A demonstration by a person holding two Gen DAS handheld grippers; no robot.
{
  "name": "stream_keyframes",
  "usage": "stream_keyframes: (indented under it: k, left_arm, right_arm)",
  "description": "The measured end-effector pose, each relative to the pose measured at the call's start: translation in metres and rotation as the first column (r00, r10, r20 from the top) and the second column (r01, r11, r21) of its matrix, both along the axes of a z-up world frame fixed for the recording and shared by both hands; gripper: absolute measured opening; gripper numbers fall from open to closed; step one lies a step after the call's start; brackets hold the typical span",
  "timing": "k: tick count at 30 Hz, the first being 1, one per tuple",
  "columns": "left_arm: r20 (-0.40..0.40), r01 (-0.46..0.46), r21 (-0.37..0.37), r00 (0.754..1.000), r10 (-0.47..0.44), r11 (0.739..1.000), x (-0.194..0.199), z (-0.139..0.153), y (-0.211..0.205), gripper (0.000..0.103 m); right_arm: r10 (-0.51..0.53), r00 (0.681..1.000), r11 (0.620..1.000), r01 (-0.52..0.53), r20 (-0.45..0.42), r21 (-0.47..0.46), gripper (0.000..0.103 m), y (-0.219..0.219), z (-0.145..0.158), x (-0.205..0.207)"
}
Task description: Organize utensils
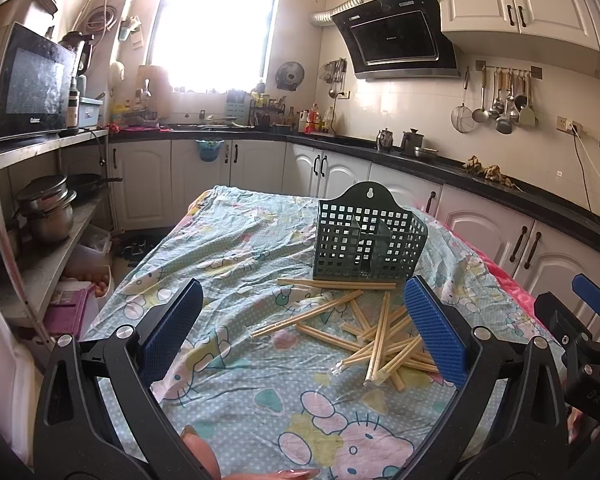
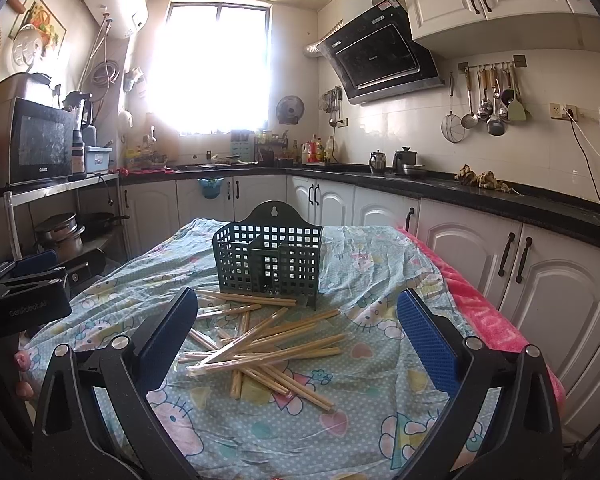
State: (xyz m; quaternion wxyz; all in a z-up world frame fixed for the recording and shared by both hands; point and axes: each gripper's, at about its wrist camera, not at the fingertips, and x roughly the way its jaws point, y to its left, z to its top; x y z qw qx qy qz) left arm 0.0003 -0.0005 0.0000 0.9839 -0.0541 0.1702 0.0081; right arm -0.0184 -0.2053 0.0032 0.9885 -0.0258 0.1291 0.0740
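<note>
The chopsticks (image 2: 260, 344) lie in a crossed heap at the centre of the right wrist view, most long axes running left to right, just in front of the green basket (image 2: 268, 264). The right gripper (image 2: 296, 332), spread wide and empty, frames them squarely. In the left view they sit toward lower right (image 1: 380, 336), by the equally spread left gripper (image 1: 304, 328), so the right looks better placed

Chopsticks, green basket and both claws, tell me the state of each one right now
Chopsticks: loose, crisscrossed pile on the cloth, none in the basket.
Green basket: upright, compartments look empty.
Left claw: open, holding nothing.
Right claw: open, holding nothing.
</note>
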Motion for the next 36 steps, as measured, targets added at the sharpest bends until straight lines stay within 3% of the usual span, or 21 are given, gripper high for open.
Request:
stream_keyframes:
  k: [19,36]
  left_arm:
    - [0.003,-0.005,0.000,1.000,0.005,1.000,-0.001,0.012,-0.002,0.093]
    - [0.022,0.000,-0.008,1.000,0.000,1.000,0.000,0.006,0.004,0.093]
  right_arm:
    - [0.006,1.000,1.000,-0.006,0.002,-0.004,0.097,0.001,0.003,-0.001]
    - [0.036,0.999,0.999,-0.036,-0.001,-0.020,0.097,0.008,0.003,-0.001]
